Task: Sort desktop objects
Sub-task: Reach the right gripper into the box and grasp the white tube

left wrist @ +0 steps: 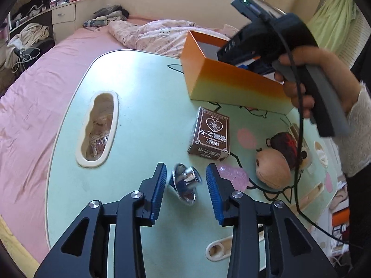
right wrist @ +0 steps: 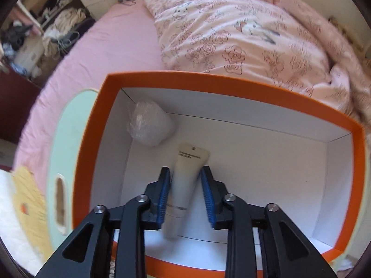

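In the left wrist view my left gripper is open around a shiny silver and blue metal cone lying on the pale green table; the pads stand apart from it. A brown card box and a monkey plush toy lie beyond. The orange box stands at the back, with the right gripper held above it. In the right wrist view my right gripper is open over the orange box, with a white tube between the fingers. A clear plastic wad lies in the box corner.
The table has an oval cut-out handle on the left and a pink patch by the cone. A pink bed with a flowered quilt surrounds the table. Cluttered shelves stand far left. A black cable hangs from the right gripper.
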Action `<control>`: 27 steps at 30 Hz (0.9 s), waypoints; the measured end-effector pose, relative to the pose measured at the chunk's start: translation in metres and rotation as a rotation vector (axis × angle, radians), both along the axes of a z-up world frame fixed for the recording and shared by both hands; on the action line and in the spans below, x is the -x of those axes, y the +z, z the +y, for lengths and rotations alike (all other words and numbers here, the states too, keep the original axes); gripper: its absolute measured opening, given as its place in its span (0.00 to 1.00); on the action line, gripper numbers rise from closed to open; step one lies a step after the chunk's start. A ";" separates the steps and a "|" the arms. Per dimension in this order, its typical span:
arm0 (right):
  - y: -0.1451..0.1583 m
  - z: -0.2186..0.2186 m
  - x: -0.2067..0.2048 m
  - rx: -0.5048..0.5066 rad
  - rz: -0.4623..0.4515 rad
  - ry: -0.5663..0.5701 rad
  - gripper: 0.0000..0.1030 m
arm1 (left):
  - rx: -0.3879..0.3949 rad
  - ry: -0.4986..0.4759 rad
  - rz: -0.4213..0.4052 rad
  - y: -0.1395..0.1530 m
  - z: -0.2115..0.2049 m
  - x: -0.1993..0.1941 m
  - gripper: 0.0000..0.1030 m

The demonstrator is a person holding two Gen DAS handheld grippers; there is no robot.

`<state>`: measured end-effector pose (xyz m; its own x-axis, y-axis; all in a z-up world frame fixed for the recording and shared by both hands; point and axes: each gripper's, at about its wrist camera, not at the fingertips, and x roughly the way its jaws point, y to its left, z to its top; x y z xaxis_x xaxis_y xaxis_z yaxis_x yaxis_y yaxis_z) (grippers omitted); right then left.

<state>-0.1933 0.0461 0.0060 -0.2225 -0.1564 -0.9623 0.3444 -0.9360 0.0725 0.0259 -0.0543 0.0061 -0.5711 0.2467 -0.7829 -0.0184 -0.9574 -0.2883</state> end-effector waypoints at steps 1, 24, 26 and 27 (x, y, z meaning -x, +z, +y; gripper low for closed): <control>0.000 0.001 0.000 -0.010 0.009 0.001 0.20 | -0.006 0.001 0.003 0.001 -0.002 0.000 0.36; 0.056 0.070 -0.002 0.258 0.013 -0.043 0.32 | -0.021 -0.006 0.092 0.056 -0.005 -0.001 0.37; 0.038 0.052 0.003 0.196 -0.014 -0.010 0.32 | -0.032 -0.004 0.084 0.055 -0.005 -0.003 0.37; 0.027 0.041 0.007 0.147 -0.036 -0.002 0.32 | -0.030 -0.007 0.082 0.055 -0.006 -0.003 0.37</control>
